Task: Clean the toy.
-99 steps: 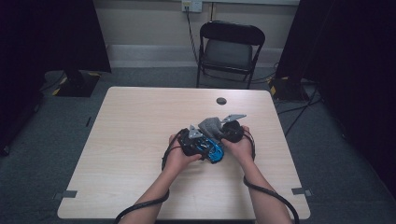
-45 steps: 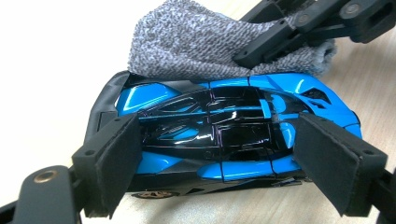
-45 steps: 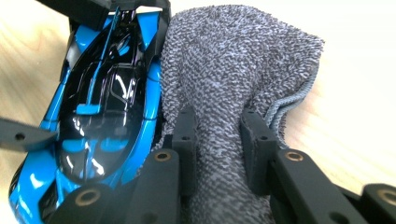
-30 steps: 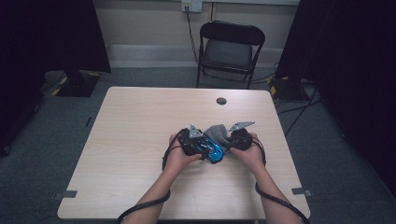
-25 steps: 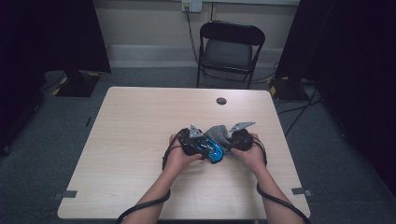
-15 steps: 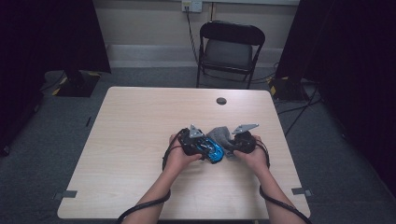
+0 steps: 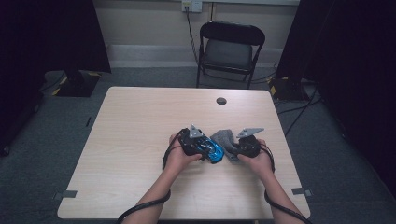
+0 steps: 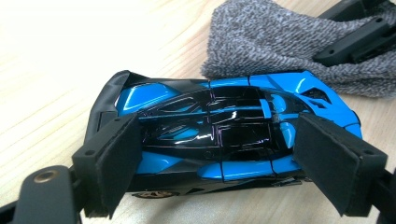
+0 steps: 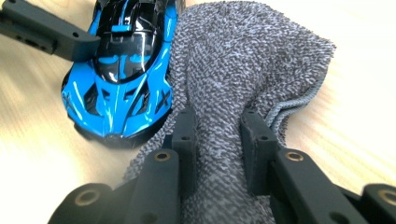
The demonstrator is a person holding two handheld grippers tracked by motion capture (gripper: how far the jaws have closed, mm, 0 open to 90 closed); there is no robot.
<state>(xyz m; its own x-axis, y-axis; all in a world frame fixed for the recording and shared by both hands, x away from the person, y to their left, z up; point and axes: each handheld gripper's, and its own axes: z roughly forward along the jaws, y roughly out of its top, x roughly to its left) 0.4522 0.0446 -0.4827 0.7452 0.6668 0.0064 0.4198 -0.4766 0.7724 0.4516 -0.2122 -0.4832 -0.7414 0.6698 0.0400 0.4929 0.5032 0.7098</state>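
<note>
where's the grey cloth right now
In the high view the cloth lies right of table centre, pinched in the right claw, right beside the blue toy car.

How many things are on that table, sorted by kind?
Toy car, blue and black: 1
Grey cloth: 1
Hand-held grippers, left gripper and right gripper: 2
Small dark disc in the tabletop: 1
Total: 5

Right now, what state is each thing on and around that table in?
Toy car: on its wheels on the table, clamped nose to tail.
Left gripper: shut on the toy car.
Cloth: bunched, pinched at a fold, lying against the car.
Right gripper: shut on the cloth.
Chair: unfolded, empty.
</note>
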